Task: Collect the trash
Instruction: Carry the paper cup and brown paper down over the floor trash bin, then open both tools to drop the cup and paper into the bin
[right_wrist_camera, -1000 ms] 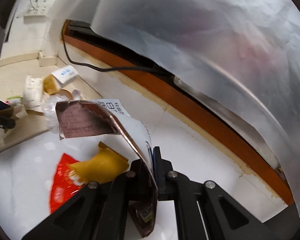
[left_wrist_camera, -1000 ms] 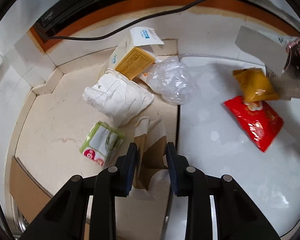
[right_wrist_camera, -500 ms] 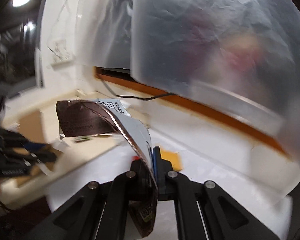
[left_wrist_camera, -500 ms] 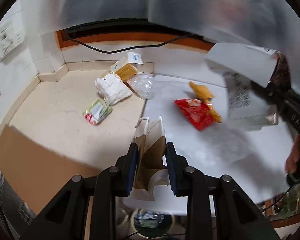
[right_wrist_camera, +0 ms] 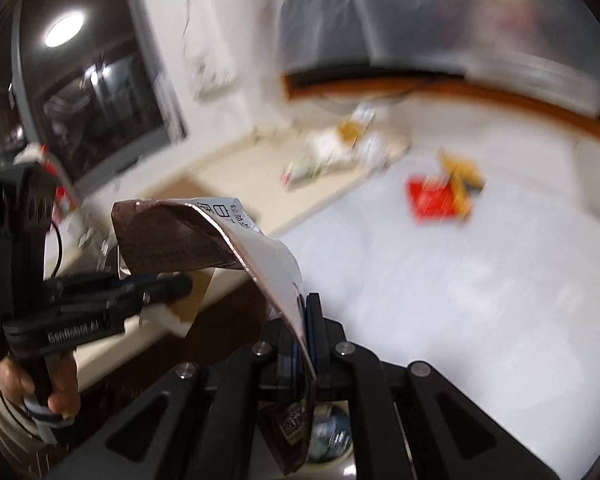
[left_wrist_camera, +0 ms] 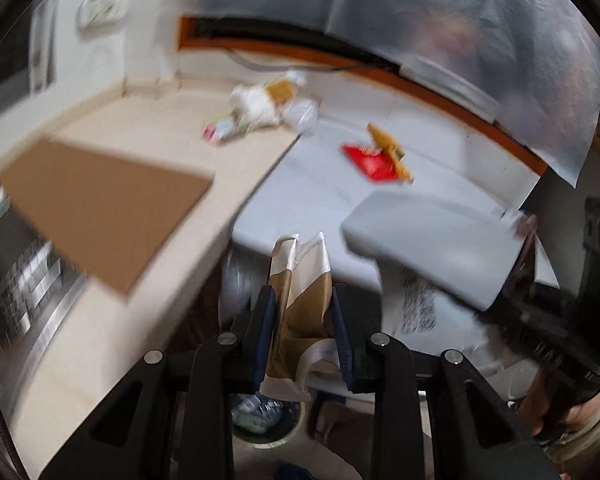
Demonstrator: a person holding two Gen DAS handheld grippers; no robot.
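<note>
Table (left_wrist_camera: 320, 200) surface, pale and motion-blurred, fills most of both views, with a brown cardboard sheet (left_wrist_camera: 100, 216) lying at nine o'clock in the left wrist view. Beyond it, near twelve o'clock, a cluster of leftover litter (left_wrist_camera: 264, 108) sits well apart from a red packet (left_wrist_camera: 370, 164) touching a yellow one (left_wrist_camera: 388, 146). Below the table edge, a trash bin (left_wrist_camera: 266, 420) shows at six o'clock, directly under both tools. Right gripper (right_wrist_camera: 304, 320) has its jaws clenched on a silver-lined wrapper (right_wrist_camera: 228, 240), whose long axis rises from the jaws and curls over toward ten o'clock. Left gripper (left_wrist_camera: 302, 316) has its jaws clamped on a torn brown paper scrap (left_wrist_camera: 302, 292), long axis upright, pointing to twelve o'clock. Judging by this, the drop is next: both pieces hang just above the bin, about equally near, so letting go should send each straight down
</note>
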